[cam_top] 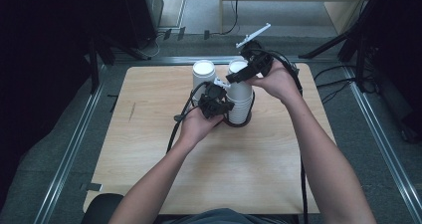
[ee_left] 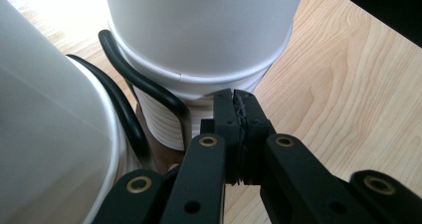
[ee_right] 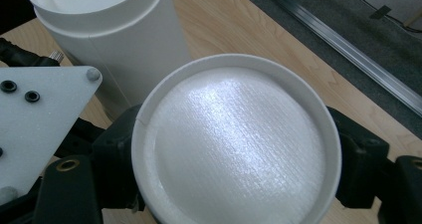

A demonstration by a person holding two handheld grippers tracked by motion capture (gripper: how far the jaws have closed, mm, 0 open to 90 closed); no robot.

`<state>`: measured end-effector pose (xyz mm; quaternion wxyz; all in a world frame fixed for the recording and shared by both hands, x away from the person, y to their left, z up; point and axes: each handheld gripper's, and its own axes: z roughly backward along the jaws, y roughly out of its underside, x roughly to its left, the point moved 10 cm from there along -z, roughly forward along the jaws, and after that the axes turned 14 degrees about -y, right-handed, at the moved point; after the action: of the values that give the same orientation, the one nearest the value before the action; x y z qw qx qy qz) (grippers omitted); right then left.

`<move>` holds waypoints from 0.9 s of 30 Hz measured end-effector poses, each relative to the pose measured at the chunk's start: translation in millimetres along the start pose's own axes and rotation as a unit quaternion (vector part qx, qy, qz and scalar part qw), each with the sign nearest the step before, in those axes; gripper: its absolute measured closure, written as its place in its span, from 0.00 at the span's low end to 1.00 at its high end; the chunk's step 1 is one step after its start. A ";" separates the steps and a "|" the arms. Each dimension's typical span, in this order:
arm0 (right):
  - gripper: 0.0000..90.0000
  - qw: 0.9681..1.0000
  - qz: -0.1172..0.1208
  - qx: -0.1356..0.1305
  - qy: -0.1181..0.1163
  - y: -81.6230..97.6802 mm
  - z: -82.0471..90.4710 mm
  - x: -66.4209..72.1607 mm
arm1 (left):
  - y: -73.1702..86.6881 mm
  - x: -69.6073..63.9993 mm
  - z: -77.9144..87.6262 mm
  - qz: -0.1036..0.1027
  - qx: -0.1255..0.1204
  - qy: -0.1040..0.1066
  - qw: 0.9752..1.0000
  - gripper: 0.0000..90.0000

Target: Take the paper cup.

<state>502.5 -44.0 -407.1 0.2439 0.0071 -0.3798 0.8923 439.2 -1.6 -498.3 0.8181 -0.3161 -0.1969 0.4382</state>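
The right gripper (ee_right: 234,149) is clasping the top cup (ee_right: 236,142) of the stack (cam_top: 240,102) (upside-down, in a black holder) at the desk's (cam_top: 149,149) far side. The left gripper (ee_left: 238,109), jaws closed on nothing, is sitting against the stack's base.

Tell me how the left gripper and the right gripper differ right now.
The left gripper is shut with nothing between its jaws; the right gripper clasps the top cup between its jaws. The left gripper sits low beside the cup stack; the right gripper is at its top. Both are black and hand-held.
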 end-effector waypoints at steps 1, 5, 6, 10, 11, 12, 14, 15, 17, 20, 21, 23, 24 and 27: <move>0.27 1.000 0.006 0.006 0.004 -0.5 0.5 0.5 | -0.1 0.1 0.0 -0.001 0.000 0.000 1.000 1.00; 0.27 1.000 0.011 0.013 0.006 -1.3 0.6 0.5 | 0.1 0.7 0.0 -0.001 0.001 -0.001 1.000 1.00; 0.27 1.000 0.011 0.013 0.006 -1.3 0.6 0.5 | 0.1 0.7 0.0 -0.001 0.001 -0.001 1.000 1.00; 0.28 1.000 0.011 0.015 0.005 -1.8 1.0 0.7 | -0.3 0.8 -0.4 -0.004 0.000 -0.002 1.000 1.00; 0.28 1.000 0.013 0.008 0.006 -4.5 3.4 1.2 | -0.6 0.6 -0.5 -0.004 0.000 -0.004 1.000 1.00; 0.28 1.000 0.011 0.000 0.006 -7.6 6.4 2.8 | -0.5 0.7 -0.6 -0.005 0.001 -0.004 1.000 0.99; 0.28 1.000 0.012 -0.008 0.005 -11.1 10.2 4.0 | -0.6 0.8 -0.6 -0.004 0.001 -0.004 1.000 0.99; 0.28 1.000 0.011 -0.011 0.004 -16.5 16.8 6.8 | -0.5 0.7 -0.6 -0.004 0.001 -0.003 1.000 0.99; 0.28 1.000 0.013 -0.009 0.007 -18.6 19.6 7.5 | -0.4 0.6 -0.4 -0.004 0.002 -0.003 1.000 0.99; 0.28 1.000 0.013 -0.005 0.010 -25.4 30.6 9.2 | 0.0 0.7 -0.4 -0.001 0.003 0.003 1.000 0.98; 0.28 1.000 0.013 -0.005 0.010 -25.4 30.6 9.2 | 0.0 0.7 -0.4 -0.001 0.003 0.003 1.000 0.98; 0.28 1.000 0.012 -0.007 0.010 -29.9 37.2 10.3 | -0.1 1.2 -0.3 0.000 0.003 0.004 1.000 0.97; 0.28 1.000 0.011 -0.009 0.011 -34.9 44.4 12.3 | 0.0 1.3 -0.1 -0.001 0.003 0.005 1.000 0.97; 0.28 1.000 0.013 -0.010 0.009 -42.4 56.3 16.6 | 0.0 1.7 0.0 -0.002 0.003 0.006 1.000 0.96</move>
<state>496.9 -50.1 -335.2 0.2353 -0.0085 -0.3867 0.8916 440.1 -0.2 -498.2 0.8212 -0.3156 -0.1915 0.4352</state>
